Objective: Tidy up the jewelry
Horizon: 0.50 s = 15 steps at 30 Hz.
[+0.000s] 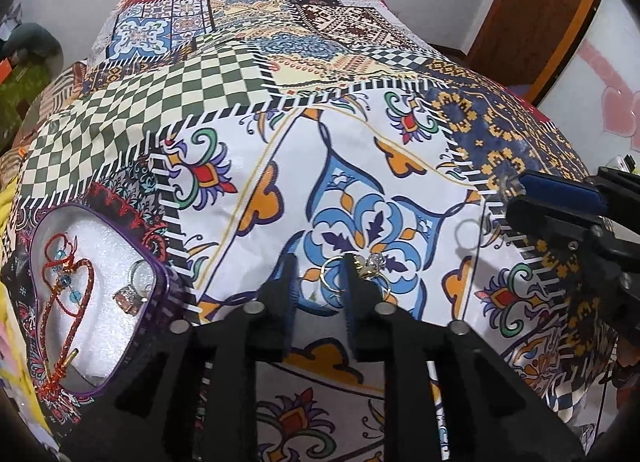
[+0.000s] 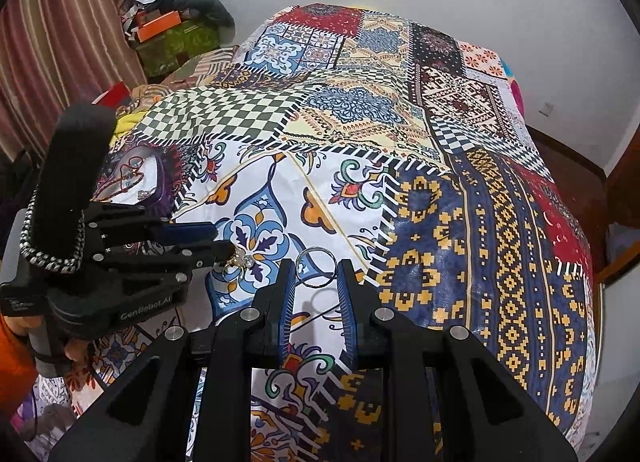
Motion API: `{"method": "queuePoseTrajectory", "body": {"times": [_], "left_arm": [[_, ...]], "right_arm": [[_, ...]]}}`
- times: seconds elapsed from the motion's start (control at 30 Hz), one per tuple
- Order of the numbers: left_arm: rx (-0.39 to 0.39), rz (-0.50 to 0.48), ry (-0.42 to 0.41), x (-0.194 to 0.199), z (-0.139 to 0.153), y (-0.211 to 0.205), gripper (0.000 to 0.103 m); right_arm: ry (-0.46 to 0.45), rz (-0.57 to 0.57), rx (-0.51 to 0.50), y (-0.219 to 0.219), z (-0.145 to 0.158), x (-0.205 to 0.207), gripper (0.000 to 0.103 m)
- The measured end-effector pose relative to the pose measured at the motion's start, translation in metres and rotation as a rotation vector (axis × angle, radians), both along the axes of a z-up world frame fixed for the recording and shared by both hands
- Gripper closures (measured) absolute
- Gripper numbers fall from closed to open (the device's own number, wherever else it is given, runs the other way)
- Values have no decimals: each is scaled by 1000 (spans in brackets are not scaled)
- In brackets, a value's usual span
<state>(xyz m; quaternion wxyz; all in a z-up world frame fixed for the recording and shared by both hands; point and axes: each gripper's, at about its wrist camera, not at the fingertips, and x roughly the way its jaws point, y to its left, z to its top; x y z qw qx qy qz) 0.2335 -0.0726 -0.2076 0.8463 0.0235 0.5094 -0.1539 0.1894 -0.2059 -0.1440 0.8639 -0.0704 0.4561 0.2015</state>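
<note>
Black left claw (image 2: pixel 224 242) printed "GenRobot.AI", spread beside gold gem-set ring (image 1: pixel 370 266), right claw (image 2: pixel 316 282) spread around plain silver ring (image 2: pixel 315 266), patchwork bedspread (image 2: pixel 480 222)

gold ring (image 1: pixel 362 272) — part-hidden by fingers (image 1: pixel 356 294) | stone blurred

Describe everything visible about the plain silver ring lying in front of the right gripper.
The plain silver ring is a smooth, shiny metal-looking band with no stone. It lies on the patterned bedspread, on a white and blue floral patch, just beyond the tips of the right gripper, whose jaws stand open to either side of it. Whether a finger touches it cannot be told. It lies apart from the gold stone ring to its left, beside the left gripper.
</note>
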Motion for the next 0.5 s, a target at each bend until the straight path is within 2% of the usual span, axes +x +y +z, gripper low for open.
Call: {"method": "queuePoseTrajectory", "body": {"times": [0.4, 0.5], "left_arm": [[-9, -17, -6, -17, 3, -9, 77], [11, -27, -7, -17, 1, -15, 77]], "right_arm": [[17, 9, 13, 0, -7, 2, 84], [20, 8, 16, 0, -8, 2, 84]]}}
